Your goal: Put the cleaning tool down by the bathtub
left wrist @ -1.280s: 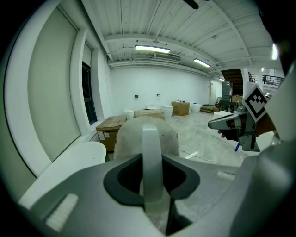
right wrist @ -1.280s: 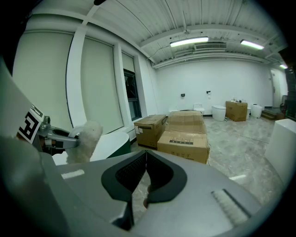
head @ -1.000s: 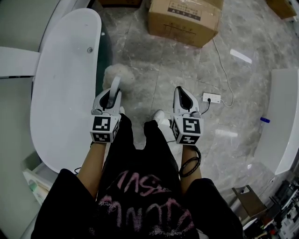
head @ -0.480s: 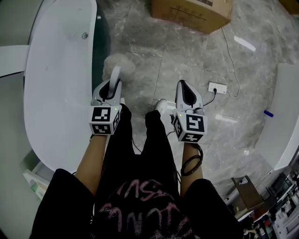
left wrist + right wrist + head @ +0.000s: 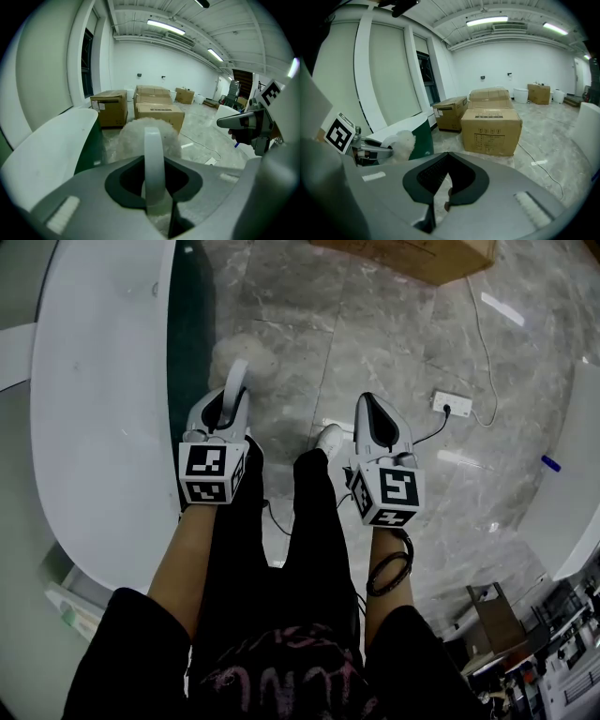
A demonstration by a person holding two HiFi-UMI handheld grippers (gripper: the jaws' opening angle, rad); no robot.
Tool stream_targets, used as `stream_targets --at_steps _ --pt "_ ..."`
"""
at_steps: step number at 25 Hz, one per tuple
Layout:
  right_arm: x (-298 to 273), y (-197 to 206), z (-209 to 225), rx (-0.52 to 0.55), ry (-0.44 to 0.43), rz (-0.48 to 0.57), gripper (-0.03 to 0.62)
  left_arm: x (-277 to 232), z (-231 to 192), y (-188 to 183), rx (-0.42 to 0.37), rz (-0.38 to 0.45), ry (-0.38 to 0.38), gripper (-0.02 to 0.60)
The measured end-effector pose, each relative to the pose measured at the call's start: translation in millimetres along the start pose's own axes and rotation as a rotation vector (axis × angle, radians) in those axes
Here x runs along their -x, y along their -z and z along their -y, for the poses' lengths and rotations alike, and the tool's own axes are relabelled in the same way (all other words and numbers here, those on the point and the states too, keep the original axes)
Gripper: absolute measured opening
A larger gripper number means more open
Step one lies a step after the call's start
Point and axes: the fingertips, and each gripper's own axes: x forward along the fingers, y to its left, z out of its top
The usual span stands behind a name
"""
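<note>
Tool: a cleaning tool [image 5: 235, 382] with a pale curved handle and a fluffy white head [image 5: 247, 356], held out over the floor just right of the bathtub; I cannot tell whether the head touches the floor.
Grip: the left gripper [image 5: 223, 413] is clenched on the handle [image 5: 153, 161], which runs straight up between its jaws, with the fluffy head beyond the tips.
Bathtub: long and white [image 5: 103, 409], along the left, running from near to far; its dark green side [image 5: 187, 334] faces the tool.
Gap: the head is just beside the green side, apart from the white rim.
Right gripper: [image 5: 375, 420] level with the left one and well right of the tool; jaws closed together with nothing between them [image 5: 443, 185].
Person: bare forearms behind both grippers, dark trousers, a pale shoe [image 5: 328, 439] between the grippers, a dark band [image 5: 388, 573] on the right wrist.
Floor: grey marble tiles [image 5: 375, 334].
Power strip: white [image 5: 450, 404], on the floor far right of the right gripper, with a cable [image 5: 480, 329] leading away.
Boxes: a cardboard box [image 5: 412, 254] at the far edge; the gripper views show several more beyond it.
Right edge: a white surface [image 5: 572, 512] with a small blue object [image 5: 551, 463] on it.
</note>
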Motion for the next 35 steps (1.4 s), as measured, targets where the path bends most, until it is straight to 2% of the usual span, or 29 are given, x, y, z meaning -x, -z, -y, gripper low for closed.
stream_targets --at_steps 6,16,35 --pt "-32.2 37.4 3.4 0.000 -0.015 -0.039 0.015 -39.3 -4.9 31.7 0.005 -0.034 0.011 0.086" --pt "-85.1 114.1 20.2 -0.035 -0.022 -0.098 0.015 -106.5 -10.2 110.2 0.021 -0.115 0.023 0.086" --pt "-180.5 303.1 42.5 -0.069 -0.062 -0.264 0.015 -230.9 -17.4 286.9 0.040 -0.253 0.053 0.086"
